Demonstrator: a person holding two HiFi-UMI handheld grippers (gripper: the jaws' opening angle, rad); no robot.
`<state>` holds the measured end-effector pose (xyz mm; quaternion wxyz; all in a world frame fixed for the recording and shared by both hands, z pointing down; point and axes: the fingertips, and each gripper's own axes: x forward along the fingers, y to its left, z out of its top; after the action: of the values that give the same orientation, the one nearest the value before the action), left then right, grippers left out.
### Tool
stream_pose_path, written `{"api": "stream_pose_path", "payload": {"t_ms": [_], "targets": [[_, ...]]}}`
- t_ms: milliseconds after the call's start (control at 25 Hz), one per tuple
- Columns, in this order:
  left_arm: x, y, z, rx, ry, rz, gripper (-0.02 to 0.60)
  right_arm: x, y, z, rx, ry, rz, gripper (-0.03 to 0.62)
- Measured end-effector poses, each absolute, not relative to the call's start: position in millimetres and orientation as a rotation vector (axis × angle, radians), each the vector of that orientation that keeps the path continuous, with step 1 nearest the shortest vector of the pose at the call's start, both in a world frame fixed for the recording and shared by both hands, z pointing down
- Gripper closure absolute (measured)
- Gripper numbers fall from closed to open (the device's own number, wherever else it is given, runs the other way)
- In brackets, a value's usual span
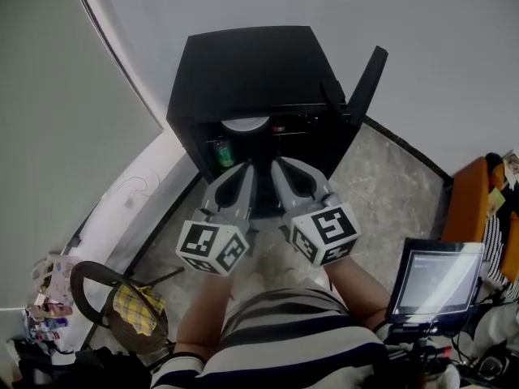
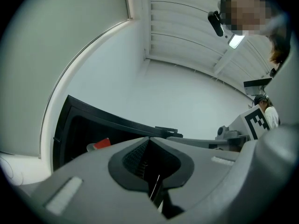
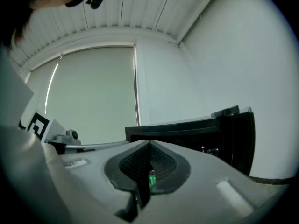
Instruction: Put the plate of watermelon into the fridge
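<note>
A black mini fridge (image 1: 243, 63) stands on the floor with its door (image 1: 365, 75) swung open to the right. On its upper shelf lies a white plate (image 1: 246, 123); its contents are hidden from above. A green can (image 1: 223, 151) stands lower left inside. In the left gripper view a red piece (image 2: 99, 144) shows inside the fridge (image 2: 79, 125). My left gripper (image 1: 243, 168) and right gripper (image 1: 280, 164) hover side by side just before the opening, both shut and holding nothing. The green can (image 3: 152, 178) peeks past the right gripper's (image 3: 149, 143) tips.
A chair with a yellow cloth (image 1: 134, 310) stands at the lower left. A lit screen (image 1: 434, 278) sits at the lower right, with an orange seat (image 1: 469, 197) behind it. White walls close in behind the fridge.
</note>
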<state>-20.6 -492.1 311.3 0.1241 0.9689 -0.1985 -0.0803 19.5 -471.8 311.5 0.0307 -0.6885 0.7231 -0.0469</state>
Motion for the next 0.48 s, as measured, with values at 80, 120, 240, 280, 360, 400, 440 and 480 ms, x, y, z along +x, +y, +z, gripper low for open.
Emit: {"api": "stream_pose_path", "payload": {"t_ms": [80,120,240,280,360,400,440,480], "targets": [[-22.1,-488.1,314.8,2.821,-0.570,-0.219,0.580,17.1,-466.4,311.0,-2.116,2.231,-0.147,0.595],[-22.5,-486.5,316.4,2.819,-0.566,-0.212,0.580,16.0,-464.0,310.8,-2.118,2.233,-0.144,0.595],[-23.6,-481.8,318.5,2.825,-0.561,-0.197,0.580,14.3,-457.0,310.1,-2.127,2.230,-0.132,0.595],[-24.3,-480.1,318.6,2.830,-0.561,-0.193,0.580,13.8,-454.7,309.5,-2.131,2.229,-0.125,0.595],[-26.4,-476.7,318.6,2.837,-0.561,-0.181,0.580,11.9,-450.4,308.5,-2.139,2.229,-0.113,0.595],[-27.7,-474.9,318.6,2.839,-0.560,-0.174,0.580,10.6,-448.3,308.5,-2.141,2.230,-0.113,0.595],[-29.0,-473.1,318.5,2.841,-0.560,-0.168,0.580,9.2,-446.1,308.6,-2.142,2.231,-0.115,0.595],[-30.3,-471.3,318.7,2.842,-0.559,-0.162,0.580,7.8,-443.8,309.0,-2.143,2.232,-0.117,0.595]]}}
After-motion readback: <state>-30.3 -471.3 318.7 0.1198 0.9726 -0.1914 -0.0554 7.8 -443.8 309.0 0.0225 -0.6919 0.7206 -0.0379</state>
